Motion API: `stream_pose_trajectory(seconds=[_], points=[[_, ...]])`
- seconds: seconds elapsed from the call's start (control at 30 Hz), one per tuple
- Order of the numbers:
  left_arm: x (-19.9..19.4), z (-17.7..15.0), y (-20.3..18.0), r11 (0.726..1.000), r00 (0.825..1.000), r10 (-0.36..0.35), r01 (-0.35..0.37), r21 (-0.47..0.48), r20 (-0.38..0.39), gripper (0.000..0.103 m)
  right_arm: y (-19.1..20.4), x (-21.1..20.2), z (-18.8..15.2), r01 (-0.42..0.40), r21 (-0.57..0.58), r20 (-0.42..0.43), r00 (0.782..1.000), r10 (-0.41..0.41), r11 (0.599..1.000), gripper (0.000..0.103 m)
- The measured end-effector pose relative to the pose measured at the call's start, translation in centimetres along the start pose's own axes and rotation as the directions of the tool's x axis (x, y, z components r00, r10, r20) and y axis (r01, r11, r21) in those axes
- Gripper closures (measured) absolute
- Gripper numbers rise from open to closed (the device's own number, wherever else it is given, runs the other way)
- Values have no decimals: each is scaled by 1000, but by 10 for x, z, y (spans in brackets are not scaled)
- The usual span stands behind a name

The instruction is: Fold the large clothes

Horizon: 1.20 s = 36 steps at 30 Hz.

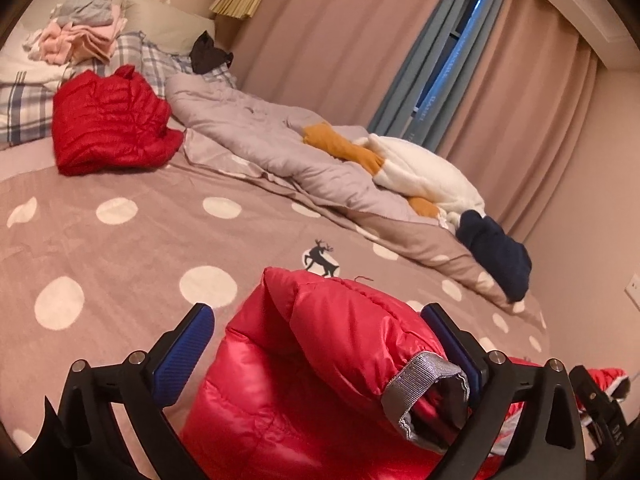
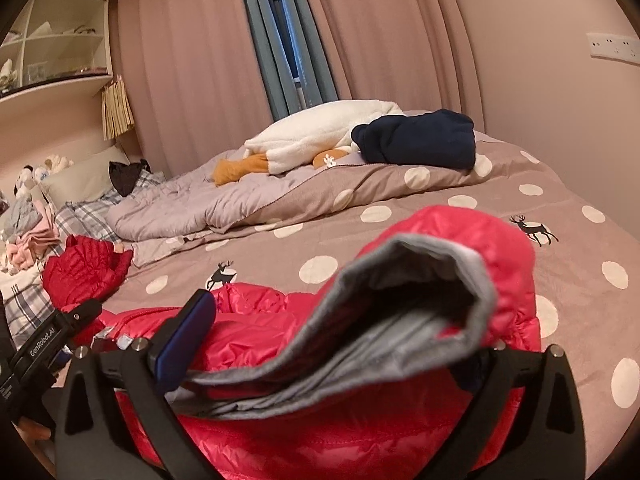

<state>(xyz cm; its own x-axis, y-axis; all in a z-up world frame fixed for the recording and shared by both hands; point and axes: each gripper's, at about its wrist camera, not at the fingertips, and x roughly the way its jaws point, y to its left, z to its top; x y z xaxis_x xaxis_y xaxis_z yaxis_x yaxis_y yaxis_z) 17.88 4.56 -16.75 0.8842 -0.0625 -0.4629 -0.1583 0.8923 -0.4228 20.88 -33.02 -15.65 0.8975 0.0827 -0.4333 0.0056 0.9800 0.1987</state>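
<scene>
Lying on the polka-dot bedspread [image 1: 132, 256] at the near edge of the bed, the pink-red puffer jacket [image 1: 280, 392] fills the bottom of both views, its quilted body spread flat and a sleeve raised in front of each camera. In the left wrist view a sleeve with a grey elastic cuff [image 1: 428, 396] stands between the fingers of the left gripper [image 1: 320, 344]; the jaws are spread wide, the left blue pad clear of the fabric and the cuff resting against the right pad without being squeezed. In the right wrist view the other sleeve's grey-lined cuff [image 2: 420, 300] gapes open between the fingers of the right gripper [image 2: 348, 344], which is likewise spread wide; the left pad sits beside the cuff's edge, and the right fingertip is hidden behind the sleeve, so contact there cannot be judged. Farther up the bed lies a second red puffer jacket [image 1: 108, 120], folded, near plaid pillows [image 1: 24, 104] and a stack of pink and grey clothes [image 1: 84, 36]. A rumpled grey duvet [image 1: 256, 136] runs along the far side, with a white and orange plush garment [image 1: 420, 172] and a dark navy garment [image 1: 496, 252] on it, before pinkish curtains [image 1: 352, 40].
</scene>
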Motion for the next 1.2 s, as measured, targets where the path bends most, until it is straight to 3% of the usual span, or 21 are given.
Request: stream_pose_trajectory(seconds=[0.3,0.53,1.0,1.2], points=[[-9,-2,-3,999,997,27,-29,33,66,2,-7,-11,5,4,31,53,999,-6,1000,0],[-14,3,7,1000,997,15,-14,-13,78,1,-9,-13,7,5,33,54,999,-7,999,0],[-15,2,-1,996,993,67,-71,44,102,1,-13,-17,13,31,-1,85,996,-31,1000,0],[-21,6,3,998,993,63,-65,24,101,1,-23,-25,17,15,27,102,995,-17,1000,0]])
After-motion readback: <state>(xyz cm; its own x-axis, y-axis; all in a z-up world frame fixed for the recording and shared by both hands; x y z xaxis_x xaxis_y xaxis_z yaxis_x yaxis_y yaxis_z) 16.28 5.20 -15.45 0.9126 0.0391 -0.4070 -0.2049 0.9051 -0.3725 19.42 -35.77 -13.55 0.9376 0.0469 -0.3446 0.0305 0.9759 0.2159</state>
